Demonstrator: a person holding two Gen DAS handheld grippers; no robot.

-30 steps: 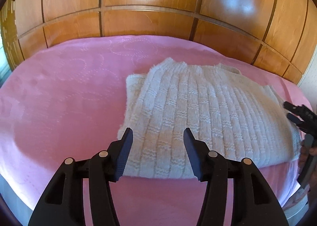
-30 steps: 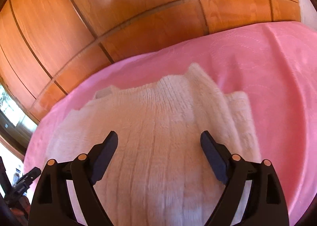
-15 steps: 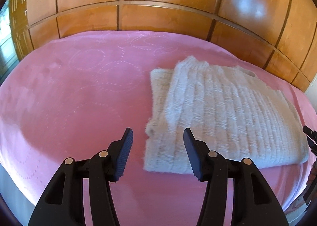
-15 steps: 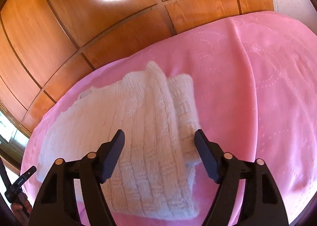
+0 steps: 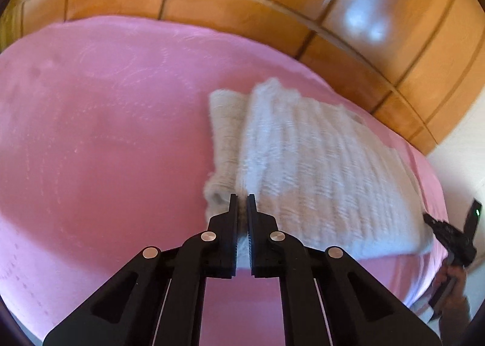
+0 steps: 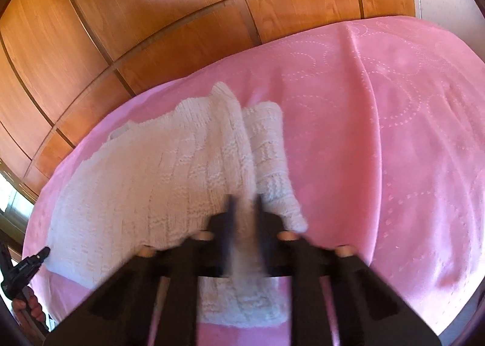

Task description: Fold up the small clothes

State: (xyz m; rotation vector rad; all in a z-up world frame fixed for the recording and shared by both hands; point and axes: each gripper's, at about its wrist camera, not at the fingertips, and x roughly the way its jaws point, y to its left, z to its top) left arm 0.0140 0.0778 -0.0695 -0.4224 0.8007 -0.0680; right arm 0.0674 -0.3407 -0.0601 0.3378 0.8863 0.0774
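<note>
A cream cable-knit sweater [image 5: 318, 170] lies folded on a pink bedspread [image 5: 100, 146], with a folded sleeve along one side. My left gripper [image 5: 242, 203] is shut on the near corner of the sweater beside that sleeve. In the right wrist view the sweater [image 6: 157, 182] fills the middle left. My right gripper [image 6: 245, 209] is blurred, its jaws close together with knit fabric pinched between them at the sweater's near edge.
A glossy wooden panelled wall [image 5: 272, 6] stands behind the bed. The pink bedspread [image 6: 394, 133] spreads wide to the right in the right wrist view. The other hand-held gripper shows at the frame edges [image 5: 451, 240] [image 6: 21, 270].
Both grippers went from wide open above the sweater to closed on its near edge. Both cameras moved down and closer to the fabric.
</note>
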